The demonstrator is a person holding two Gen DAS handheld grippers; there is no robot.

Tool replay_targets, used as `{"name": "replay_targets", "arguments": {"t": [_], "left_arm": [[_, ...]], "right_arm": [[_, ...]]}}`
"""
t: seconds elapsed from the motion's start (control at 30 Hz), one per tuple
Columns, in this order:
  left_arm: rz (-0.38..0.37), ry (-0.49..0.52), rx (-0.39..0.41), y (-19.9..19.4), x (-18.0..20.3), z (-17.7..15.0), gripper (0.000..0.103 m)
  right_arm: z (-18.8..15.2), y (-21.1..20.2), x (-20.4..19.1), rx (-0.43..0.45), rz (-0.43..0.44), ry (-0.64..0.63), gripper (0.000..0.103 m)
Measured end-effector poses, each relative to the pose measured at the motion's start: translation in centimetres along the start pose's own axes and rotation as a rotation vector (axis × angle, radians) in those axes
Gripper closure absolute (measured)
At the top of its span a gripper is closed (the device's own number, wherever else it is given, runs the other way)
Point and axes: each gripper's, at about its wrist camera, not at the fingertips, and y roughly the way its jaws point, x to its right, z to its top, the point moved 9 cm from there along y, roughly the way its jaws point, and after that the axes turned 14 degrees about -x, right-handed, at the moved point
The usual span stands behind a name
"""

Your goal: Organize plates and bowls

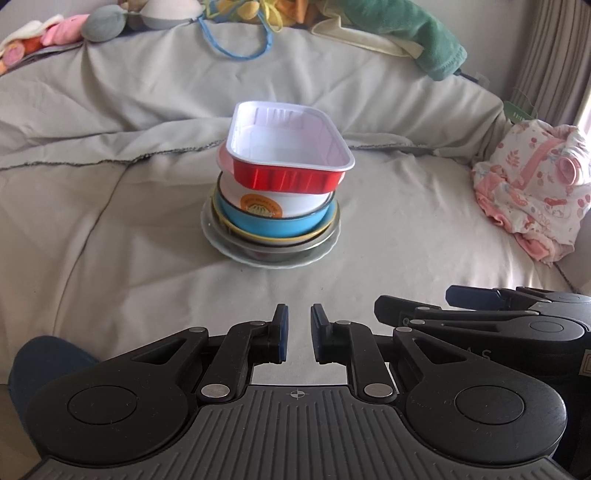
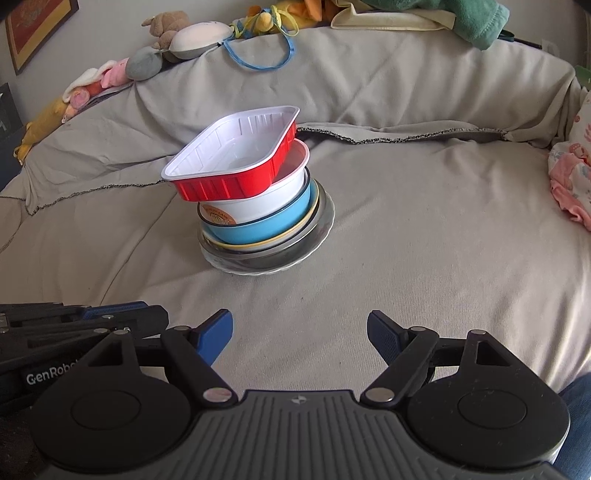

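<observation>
One stack (image 1: 273, 192) stands mid-bed, well clear of every edge: a red tray (image 1: 291, 157) tilted on top, three bowls visible under it, a steel dish and a white plate (image 1: 221, 240) at the bottom. Stacking looks done bar that tray, which wants levelling. Left gripper (image 1: 299, 332) is narrowed on nothing; right gripper (image 2: 299, 332) gapes wide, empty. Both sit near the bed's front edge.

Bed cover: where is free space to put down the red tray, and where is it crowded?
Bare cover lies between the stack and the pink clothes, and left of the stack. Another free strip lies between the stack and the grippers. The back edge is crowded with soft toys and towels.
</observation>
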Motion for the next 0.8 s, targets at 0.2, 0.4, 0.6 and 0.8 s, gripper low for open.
{"name": "replay_targets", "arguments": {"t": [0.2,0.4,0.6,0.8], "left_arm": [[-0.002,-0.001,-0.001,0.04,0.06,0.05,0.086],[-0.009,-0.004,-0.004,0.02,0.06,0.07,0.086],[-0.009,-0.007,-0.005,-0.01,0.07,0.05,0.086],[-0.01,-0.006,-0.004,0.0,0.02,0.03,0.086]], "right_arm": [[0.01,0.1,-0.06,-0.007,0.004,-0.004,0.022],[0.05,0.13,0.04,-0.006,0.004,-0.006,0.022],[0.08,0.14,0.09,-0.005,0.004,-0.008,0.022],[0.08,0.17,0.0,-0.005,0.006,-0.007,0.022]]}}
